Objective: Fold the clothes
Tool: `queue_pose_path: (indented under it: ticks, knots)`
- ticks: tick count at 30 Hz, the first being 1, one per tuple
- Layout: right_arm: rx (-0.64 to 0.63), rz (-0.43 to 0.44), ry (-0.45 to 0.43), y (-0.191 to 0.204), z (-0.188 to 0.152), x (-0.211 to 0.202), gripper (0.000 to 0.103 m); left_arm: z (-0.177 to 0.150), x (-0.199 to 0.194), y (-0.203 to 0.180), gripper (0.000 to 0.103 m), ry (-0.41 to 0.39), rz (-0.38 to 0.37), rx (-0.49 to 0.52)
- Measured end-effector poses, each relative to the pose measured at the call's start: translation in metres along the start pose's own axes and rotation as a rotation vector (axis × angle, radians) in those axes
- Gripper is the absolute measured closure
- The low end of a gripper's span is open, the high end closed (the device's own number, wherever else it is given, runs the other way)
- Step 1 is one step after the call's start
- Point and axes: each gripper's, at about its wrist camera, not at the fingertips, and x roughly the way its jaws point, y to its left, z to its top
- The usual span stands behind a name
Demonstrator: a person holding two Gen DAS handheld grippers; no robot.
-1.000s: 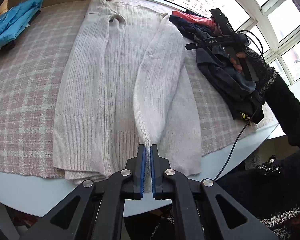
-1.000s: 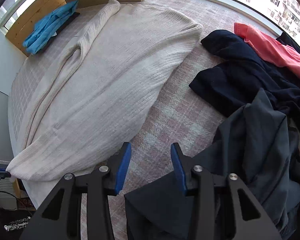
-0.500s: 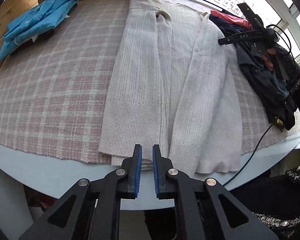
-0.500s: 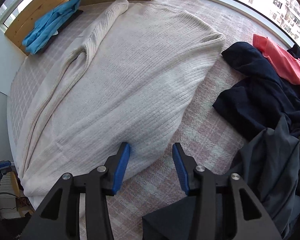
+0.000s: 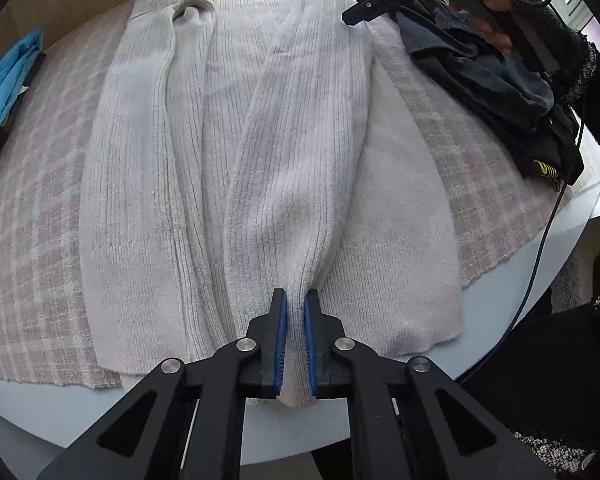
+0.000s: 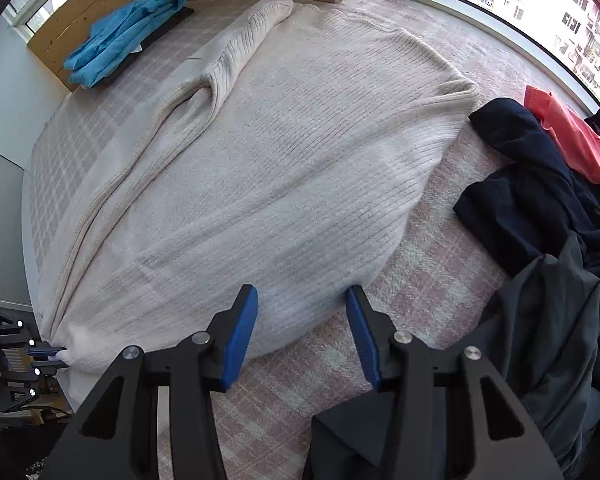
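Left tool (image 5: 295,322) is clamped on the sleeve cuff (image 5: 296,280) of the cream sweater (image 5: 204,128), which lies flat on the plaid-covered surface (image 5: 28,208). Right tool (image 6: 300,332) hangs open over its side edge, gripping nothing. Risk: the thin pinch slips, or pulling drags the sweater body askew. No containers visible.

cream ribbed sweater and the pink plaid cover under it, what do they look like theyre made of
Cream ribbed sweater: a soft knit, probably wool or acrylic; matte, with fine vertical ribs and a slightly fuzzy surface.

Pink plaid cover: looks like a woven, fleecy cloth, cotton or a blend; matte, its check pattern blurred by a short nap. The fibre of either cannot be told for certain.
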Motion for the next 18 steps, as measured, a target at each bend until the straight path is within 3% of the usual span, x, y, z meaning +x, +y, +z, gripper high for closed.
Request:
queue_pose_path:
  ticks: [4,6,8,10,12,14,18]
  knots:
    - [0.002,0.002,0.002,-0.007,0.003,-0.002,0.057,0.003,-0.041,0.001,0.095,-0.108,-0.332,-0.129]
    - [0.013,0.018,-0.002,-0.011,0.005,-0.005,0.057,0.004,-0.047,-0.005,0.09,-0.121,-0.288,-0.11]
    - [0.014,0.026,0.0,-0.013,0.005,-0.006,0.057,0.0,-0.035,-0.014,0.079,-0.066,-0.112,-0.033]
    - [0.007,0.022,0.001,-0.014,0.005,-0.007,0.057,-0.006,-0.027,-0.007,0.076,-0.014,-0.079,-0.034]
    - [-0.001,0.015,0.0,-0.014,0.005,-0.01,0.057,-0.006,-0.029,-0.006,0.071,-0.022,-0.106,-0.055]
    - [-0.007,0.012,-0.013,-0.013,0.004,-0.015,0.057,-0.006,-0.031,-0.004,0.057,-0.05,-0.076,-0.068]
    - [-0.029,0.046,-0.035,-0.004,-0.002,-0.029,0.057,-0.008,-0.015,0.009,0.062,-0.017,-0.003,-0.097]
